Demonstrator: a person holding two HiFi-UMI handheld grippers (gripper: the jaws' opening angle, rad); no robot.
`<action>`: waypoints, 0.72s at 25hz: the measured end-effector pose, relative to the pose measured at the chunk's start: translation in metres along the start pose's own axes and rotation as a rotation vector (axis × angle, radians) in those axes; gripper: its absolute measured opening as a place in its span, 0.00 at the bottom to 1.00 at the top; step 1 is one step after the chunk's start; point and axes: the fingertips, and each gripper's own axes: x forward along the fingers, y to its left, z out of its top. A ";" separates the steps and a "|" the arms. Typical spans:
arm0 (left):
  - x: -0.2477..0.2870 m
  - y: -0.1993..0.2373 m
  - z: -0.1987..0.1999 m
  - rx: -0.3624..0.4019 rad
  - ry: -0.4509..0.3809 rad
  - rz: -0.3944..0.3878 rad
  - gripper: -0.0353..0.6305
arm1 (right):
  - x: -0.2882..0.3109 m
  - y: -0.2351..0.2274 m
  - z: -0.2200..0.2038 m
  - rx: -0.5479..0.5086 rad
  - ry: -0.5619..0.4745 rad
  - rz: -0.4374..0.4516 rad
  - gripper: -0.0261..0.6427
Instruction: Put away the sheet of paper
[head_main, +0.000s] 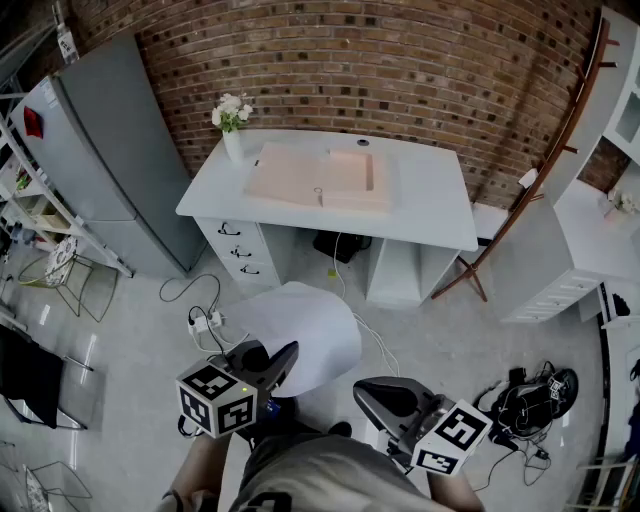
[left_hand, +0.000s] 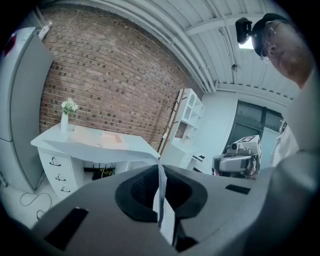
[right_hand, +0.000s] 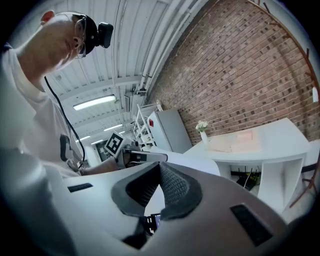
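Left claw (head_main: 283, 358) clamps the limp white paper sheet (head_main: 318, 335) by its edge, right claw (right_hand: 159, 172) closed empty; a swing could slip it.

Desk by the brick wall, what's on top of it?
On the desk, a vase of white flowers stands at the left back corner, and a pale pink folder-like thing lies flat in the middle. Anything under that pink thing is covered.

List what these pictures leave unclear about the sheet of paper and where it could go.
- The sheet of paper: in the head view the left gripper covers its near edge; the left gripper view shows it only edge-on.
- The pink item on the desk: too small in every view to tell folder from tray.
- The drawers: shut, contents hidden.
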 end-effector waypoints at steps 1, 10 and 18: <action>-0.001 0.002 0.002 0.000 -0.003 0.005 0.07 | 0.000 -0.002 0.001 0.022 -0.015 0.006 0.07; 0.008 0.016 0.009 0.003 0.000 0.010 0.07 | -0.001 -0.029 0.010 0.125 -0.096 -0.006 0.07; 0.037 0.050 0.026 -0.007 -0.001 -0.054 0.07 | 0.021 -0.068 0.012 0.168 -0.040 -0.138 0.07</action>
